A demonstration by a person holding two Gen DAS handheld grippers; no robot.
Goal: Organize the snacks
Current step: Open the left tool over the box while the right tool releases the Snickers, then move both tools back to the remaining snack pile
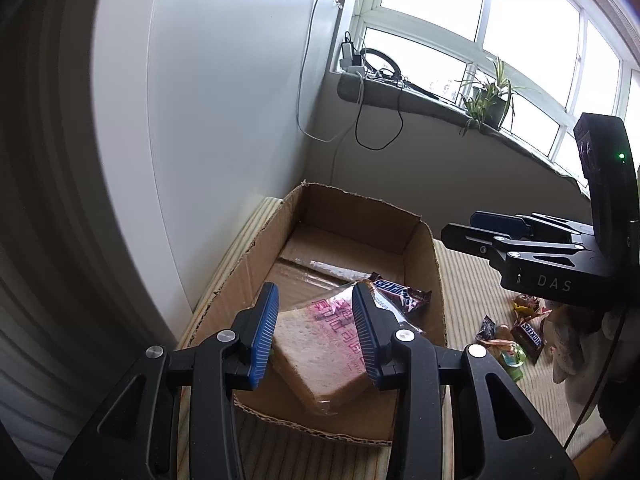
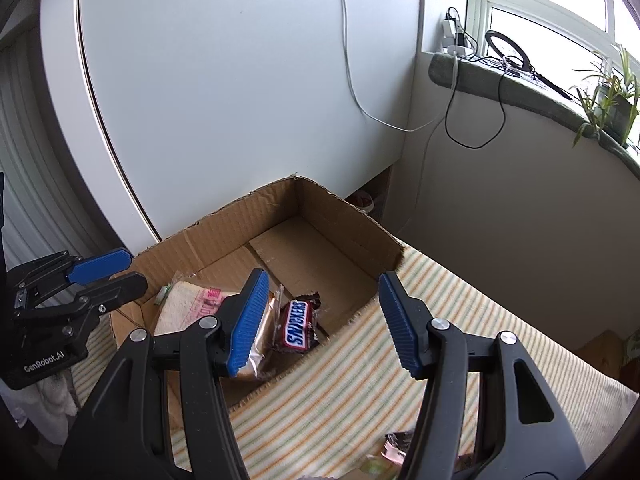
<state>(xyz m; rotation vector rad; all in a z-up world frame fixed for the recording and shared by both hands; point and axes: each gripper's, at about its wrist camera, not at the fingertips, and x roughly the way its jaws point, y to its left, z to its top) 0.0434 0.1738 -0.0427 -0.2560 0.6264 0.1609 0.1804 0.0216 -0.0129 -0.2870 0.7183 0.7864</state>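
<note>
1. A shallow brown cardboard box [image 1: 424,264] with ragged, torn edges fills the centre of the left wrist view; it rests on a cloth with pale green and orange stripes [image 2: 360,380].
2. Inside the box, at lower centre, lies a wrapped sandwich [image 1: 320,360]: pale sliced bread in clear film printed with pink characters.
3. Just beside it, toward the box's right wall, lies a Snickers bar [image 2: 298,326] in a dark brown wrapper with blue-and-white lettering, its ends crimped.
4. The left claw [image 1: 316,336] hangs above the sandwich with its blue ribbed pads parted and nothing between them.
5. The right claw [image 2: 324,324] stands wider apart over the box's near right edge, also holding nothing.
6. At the right of the left wrist view, more snacks [image 1: 516,332] lie loose on the striped cloth, another Snickers among them.
</note>
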